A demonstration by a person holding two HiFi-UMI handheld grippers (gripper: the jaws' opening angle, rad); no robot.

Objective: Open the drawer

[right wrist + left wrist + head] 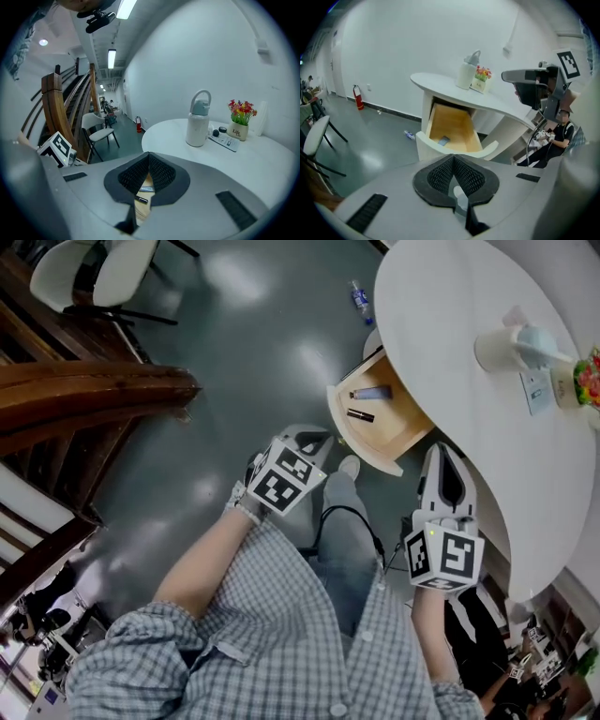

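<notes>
The wooden drawer point(382, 435) stands pulled out from under the white round table point(469, 381), with a dark pen-like stick point(361, 415) and a flat bluish item point(372, 392) inside. In the left gripper view the drawer point(452, 127) lies ahead and below. My left gripper point(314, 439) hovers left of the drawer front, apart from it. Its jaws point(453, 158) are shut with nothing between them. My right gripper point(441, 454) hangs near the drawer's right side beside the table edge. It too looks shut and empty point(149, 154). The stick point(140, 199) shows below its jaws.
On the table stand a white jug point(511, 345), a flower pot point(589, 376) and a flat card point(536, 390). A white chair point(94, 273) and a wooden stair rail point(84, 395) are at the left. A bottle point(361, 298) lies on the floor. A seated person point(555, 140) is nearby.
</notes>
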